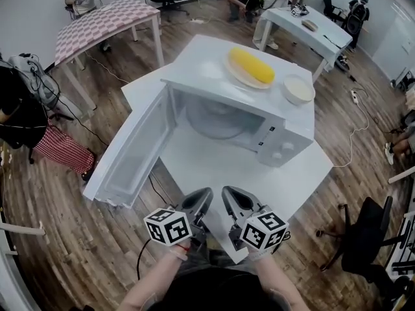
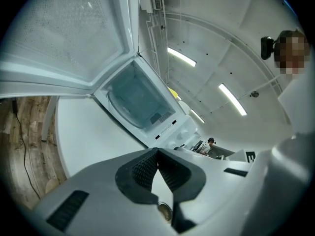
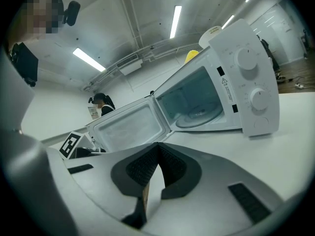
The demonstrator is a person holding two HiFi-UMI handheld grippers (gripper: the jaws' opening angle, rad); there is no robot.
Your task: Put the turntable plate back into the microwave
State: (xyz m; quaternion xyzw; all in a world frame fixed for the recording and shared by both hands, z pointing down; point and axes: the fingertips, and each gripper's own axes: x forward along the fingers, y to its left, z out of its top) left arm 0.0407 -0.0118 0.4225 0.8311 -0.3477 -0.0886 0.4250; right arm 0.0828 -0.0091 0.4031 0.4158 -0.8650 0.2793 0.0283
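Both grippers sit in front of the microwave [image 1: 207, 63], close to the person and well short of its open mouth. The left gripper [image 1: 200, 198] is clenched, its ribbed pads meeting at the tips with nothing between them. The right gripper [image 1: 231, 197] is pressed closed in the same way and also carries nothing.

The turntable plate [image 1: 217, 118] lies flat on the floor of the microwave cavity, seemingly centred, and neither gripper touches it. From the right gripper view the same glass disc [image 3: 199, 114] shows level inside the cavity. A bare stretch of white table [image 1: 214, 167] lies between the microwave and the grippers.

By my reading the placing step is finished, since the plate appears seated where it belongs. What remains, if anything, is closing up. The door [image 1: 133, 151] hangs wide open on the microwave's left side, swung out toward the person. The left gripper is the nearer one, so a likely next move is for it to reach to the door's free edge and push it round toward the microwave front. That is a push, not a grasp, so the jaws could stay together.

On top of the microwave rest a plate of corn [image 1: 251, 65] and a white bowl [image 1: 298, 88], so the push should be gentle enough not to jolt them
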